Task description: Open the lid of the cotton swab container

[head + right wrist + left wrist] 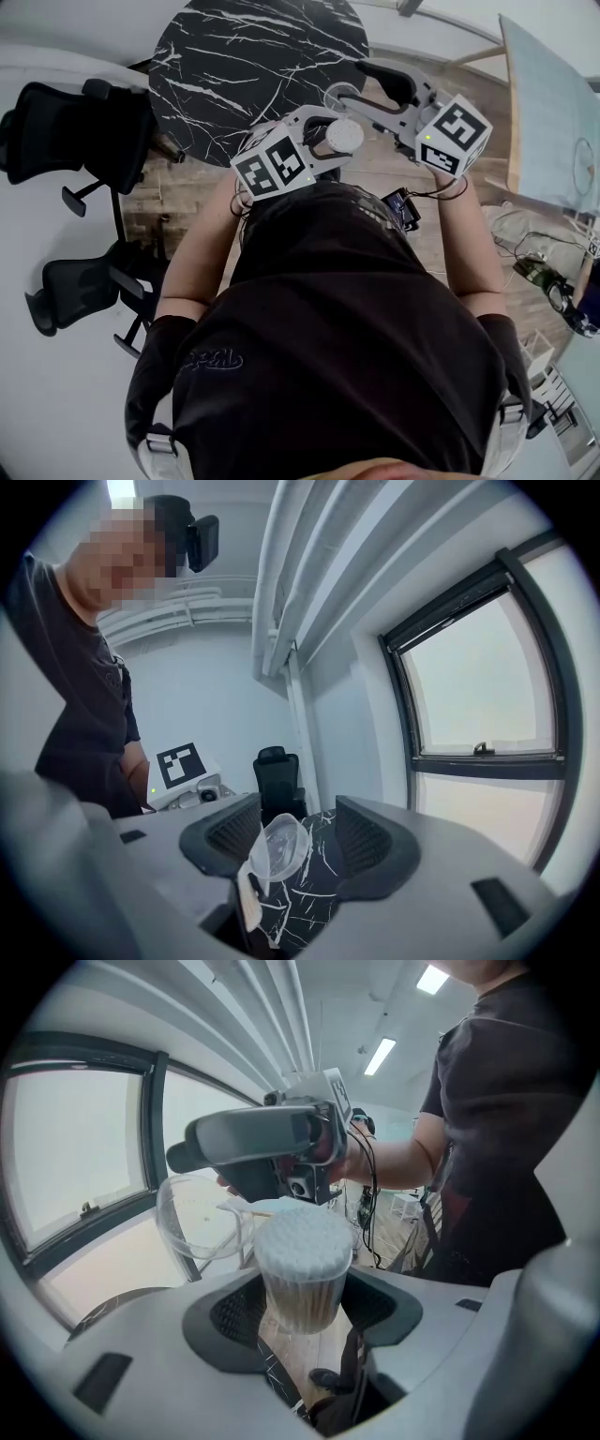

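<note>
My left gripper (336, 142) is shut on the clear cotton swab container (345, 134), which stands upright between its pads with the white swab tips (302, 1241) packed at its open top. The clear round lid (199, 1218) is off the container and hangs up and to the left of it. In the right gripper view the lid (279, 847) sits tilted between the jaws of my right gripper (298, 841), leaning on the left pad, with a pale label strip (248, 897) dangling under it. In the head view both grippers meet above the table's near edge.
A round black marble table (253, 56) lies under and beyond the grippers. Two black office chairs (84, 122) (80, 286) stand to the left on the wooden floor. A pale table (553, 112) is at the right. Cables and boxes (544, 272) lie at the lower right.
</note>
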`<act>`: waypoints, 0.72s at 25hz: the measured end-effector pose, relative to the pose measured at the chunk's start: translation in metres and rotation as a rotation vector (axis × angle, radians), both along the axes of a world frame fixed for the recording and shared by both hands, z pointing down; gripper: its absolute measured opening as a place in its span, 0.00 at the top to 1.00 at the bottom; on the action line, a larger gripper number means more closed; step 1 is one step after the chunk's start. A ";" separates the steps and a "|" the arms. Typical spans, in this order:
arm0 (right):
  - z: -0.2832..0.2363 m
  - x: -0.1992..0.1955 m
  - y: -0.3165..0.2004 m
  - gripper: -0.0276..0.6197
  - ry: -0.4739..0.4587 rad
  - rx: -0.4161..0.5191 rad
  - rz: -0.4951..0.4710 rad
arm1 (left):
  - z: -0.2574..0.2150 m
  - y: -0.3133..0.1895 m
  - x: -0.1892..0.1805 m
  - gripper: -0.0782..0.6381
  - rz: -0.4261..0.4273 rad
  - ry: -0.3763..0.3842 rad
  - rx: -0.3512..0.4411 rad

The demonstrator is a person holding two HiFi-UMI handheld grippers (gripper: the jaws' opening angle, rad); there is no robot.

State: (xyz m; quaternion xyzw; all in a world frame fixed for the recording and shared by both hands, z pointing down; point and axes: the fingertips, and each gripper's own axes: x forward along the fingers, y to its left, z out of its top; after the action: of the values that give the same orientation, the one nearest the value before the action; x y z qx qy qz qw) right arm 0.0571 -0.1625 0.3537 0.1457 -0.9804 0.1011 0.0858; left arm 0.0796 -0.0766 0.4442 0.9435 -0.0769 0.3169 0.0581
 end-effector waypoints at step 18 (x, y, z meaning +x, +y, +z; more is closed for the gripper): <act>0.014 0.005 0.002 0.59 0.046 0.049 0.093 | -0.001 -0.032 -0.031 0.53 -0.198 0.006 0.025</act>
State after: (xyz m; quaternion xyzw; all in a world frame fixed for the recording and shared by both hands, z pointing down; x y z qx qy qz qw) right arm 0.0619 -0.1601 0.3672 0.1954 -0.9725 0.0777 0.0997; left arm 0.0489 -0.1087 0.4437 0.9329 -0.1734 0.3060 0.0774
